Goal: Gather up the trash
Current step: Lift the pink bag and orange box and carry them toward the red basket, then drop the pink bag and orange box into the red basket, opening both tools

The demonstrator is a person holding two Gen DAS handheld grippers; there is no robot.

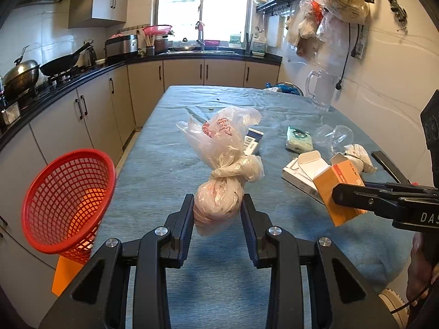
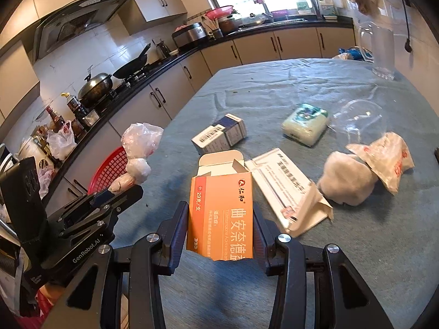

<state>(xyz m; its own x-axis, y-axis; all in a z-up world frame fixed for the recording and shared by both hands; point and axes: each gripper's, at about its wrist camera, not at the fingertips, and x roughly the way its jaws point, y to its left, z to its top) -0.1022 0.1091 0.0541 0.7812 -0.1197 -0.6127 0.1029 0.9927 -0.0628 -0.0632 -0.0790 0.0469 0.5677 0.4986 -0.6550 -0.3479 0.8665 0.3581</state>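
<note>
Red mesh basket: stands off the left edge of the table, mouth tilted toward the camera; nothing visible inside through the mesh. In the right wrist view only part of its rim shows behind the left gripper.

Left gripper: jaws partly closed, pads pressing both sides of a knotted plastic bag with a pale lump in its lower end. The bag is lifted above the blue cloth, its loose upper part standing up beyond the knot.

Right gripper: jaws closed on an orange medicine carton, one pad on each long side. The carton's top flap is open and its near end is torn.

Remaining on the table: a white-and-blue carton, a green-printed tissue pack, a flattened white carton, a crumpled clear plastic cup, and a wadded white wrapper, all well apart from the basket.
</note>
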